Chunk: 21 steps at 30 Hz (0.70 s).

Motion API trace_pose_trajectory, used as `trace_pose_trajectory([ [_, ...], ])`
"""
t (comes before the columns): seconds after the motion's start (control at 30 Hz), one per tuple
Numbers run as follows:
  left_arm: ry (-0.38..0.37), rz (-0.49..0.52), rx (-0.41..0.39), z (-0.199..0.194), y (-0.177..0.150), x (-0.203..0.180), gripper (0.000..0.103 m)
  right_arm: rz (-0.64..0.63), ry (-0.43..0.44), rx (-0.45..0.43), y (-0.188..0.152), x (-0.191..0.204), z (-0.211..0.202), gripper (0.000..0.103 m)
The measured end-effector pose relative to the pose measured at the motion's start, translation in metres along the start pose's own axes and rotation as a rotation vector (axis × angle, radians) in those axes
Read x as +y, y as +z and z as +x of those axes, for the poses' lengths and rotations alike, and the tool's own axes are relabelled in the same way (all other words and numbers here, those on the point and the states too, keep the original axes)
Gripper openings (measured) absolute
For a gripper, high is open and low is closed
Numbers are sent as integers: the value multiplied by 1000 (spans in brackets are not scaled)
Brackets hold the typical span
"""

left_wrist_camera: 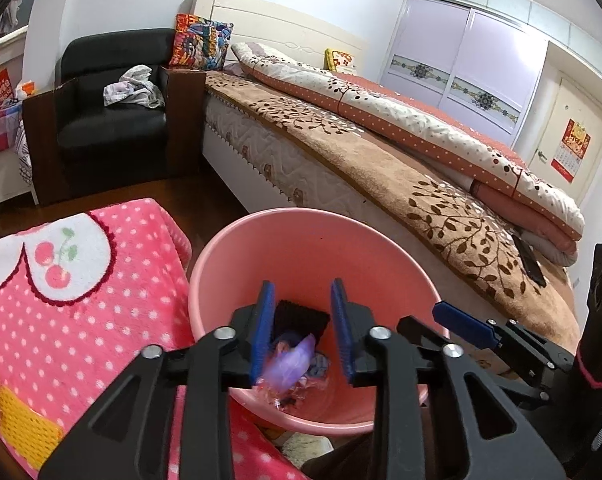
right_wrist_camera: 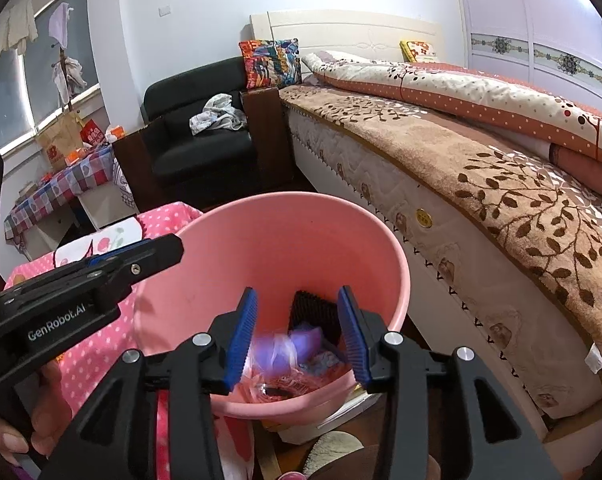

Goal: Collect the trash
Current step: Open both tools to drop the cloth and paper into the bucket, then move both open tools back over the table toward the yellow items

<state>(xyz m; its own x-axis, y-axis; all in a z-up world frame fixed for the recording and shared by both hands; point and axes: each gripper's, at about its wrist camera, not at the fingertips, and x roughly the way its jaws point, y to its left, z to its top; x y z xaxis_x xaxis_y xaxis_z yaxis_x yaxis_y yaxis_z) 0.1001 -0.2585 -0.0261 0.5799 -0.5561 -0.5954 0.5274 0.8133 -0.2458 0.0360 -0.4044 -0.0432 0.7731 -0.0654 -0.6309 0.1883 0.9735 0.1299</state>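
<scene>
A pink plastic bin (left_wrist_camera: 301, 236) stands by the bed; it also shows in the right wrist view (right_wrist_camera: 277, 220). Inside lie a black ribbed piece (left_wrist_camera: 299, 316), wrappers and a purple wrapper (left_wrist_camera: 291, 364), blurred as if falling. My left gripper (left_wrist_camera: 303, 328) is open above the bin's mouth, with nothing between its blue pads. My right gripper (right_wrist_camera: 297, 336) is open above the same bin, with the blurred purple wrapper (right_wrist_camera: 285, 350) below it. Each gripper shows at the edge of the other's view.
A pink polka-dot blanket (left_wrist_camera: 93, 300) covers the surface left of the bin. A bed (left_wrist_camera: 381, 152) with a brown leaf throw runs along the right. A black armchair (left_wrist_camera: 113, 120) with clothes stands behind. A small table with a checked cloth (right_wrist_camera: 61, 188) is at far left.
</scene>
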Motion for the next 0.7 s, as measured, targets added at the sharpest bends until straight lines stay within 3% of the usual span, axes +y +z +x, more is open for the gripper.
trace_pose_trajectory([
  [0.3,4,23,-28,-19,-2,-6,34,-15,37,-39,0,10,-20,43],
  [0.7,52,50,-122,-69,-9,-2,34,-62,122,-88,-14,40,-54,49],
])
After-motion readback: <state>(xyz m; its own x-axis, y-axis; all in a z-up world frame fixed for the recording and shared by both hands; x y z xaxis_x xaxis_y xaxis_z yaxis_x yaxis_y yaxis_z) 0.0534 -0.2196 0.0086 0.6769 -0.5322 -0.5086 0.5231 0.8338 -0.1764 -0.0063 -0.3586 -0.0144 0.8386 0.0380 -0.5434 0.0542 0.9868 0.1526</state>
